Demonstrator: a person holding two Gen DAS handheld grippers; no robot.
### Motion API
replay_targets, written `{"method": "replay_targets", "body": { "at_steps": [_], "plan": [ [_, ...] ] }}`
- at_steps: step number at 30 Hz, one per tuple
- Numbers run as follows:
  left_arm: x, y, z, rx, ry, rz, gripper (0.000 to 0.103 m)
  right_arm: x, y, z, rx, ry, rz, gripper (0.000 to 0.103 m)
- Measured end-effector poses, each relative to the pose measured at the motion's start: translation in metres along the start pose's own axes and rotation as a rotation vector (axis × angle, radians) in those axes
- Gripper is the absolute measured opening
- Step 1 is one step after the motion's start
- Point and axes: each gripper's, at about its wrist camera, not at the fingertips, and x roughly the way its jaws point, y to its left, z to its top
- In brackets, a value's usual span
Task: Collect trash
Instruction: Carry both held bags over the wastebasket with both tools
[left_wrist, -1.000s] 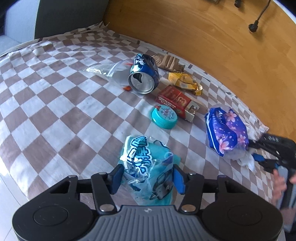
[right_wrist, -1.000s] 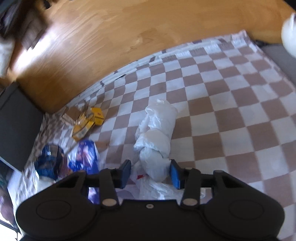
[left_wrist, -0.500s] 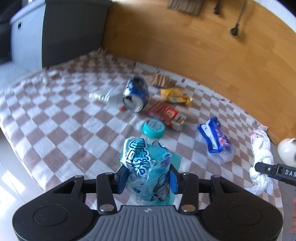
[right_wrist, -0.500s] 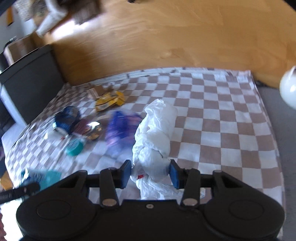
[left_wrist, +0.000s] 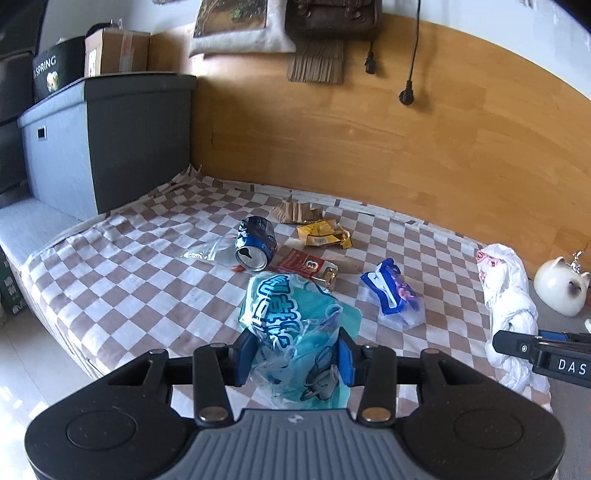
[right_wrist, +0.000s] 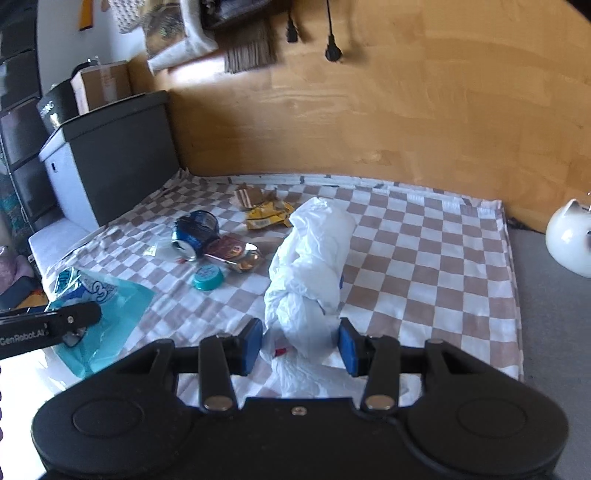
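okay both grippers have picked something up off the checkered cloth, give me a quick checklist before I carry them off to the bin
1. Left gripper shut on the teal plastic wrapper: ok.
2. Right gripper shut on the white plastic bag: ok.
3. Both pieces clear of the checkered cloth: the wrapper looks lifted; the bag's lower end cannot tell.
4. Grippers apart from each other: ok, each shows at the edge of the other's view.
5. Bin in sight: not ok, neither view shows one.
6. Trash left on the cloth: not ok; blue can, teal lid, red packet, yellow wrapper, purple pack remain.
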Motion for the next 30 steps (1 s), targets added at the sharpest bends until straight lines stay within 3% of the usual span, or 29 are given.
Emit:
{"method": "replay_targets", "body": {
  "at_steps": [15, 22, 30],
  "plan": [
    [-0.069, 0.015, -0.018, -0.025, -0.055, 0.018, 0.045, -0.056, 0.040, -0.020, -0.063, -0.019, 0.008, 0.045],
    [-0.094, 0.045, -0.030, -0.054, -0.068, 0.057, 0.045, -0.069, 0.073, -0.032, -0.103, -0.024, 0.025, 0.045],
    [-0.115, 0.091, -0.052, -0.104, -0.064, 0.140, 0.045, -0.067, 0.117, -0.042, -0.144, -0.015, 0.106, 0.045]
  ]
}}
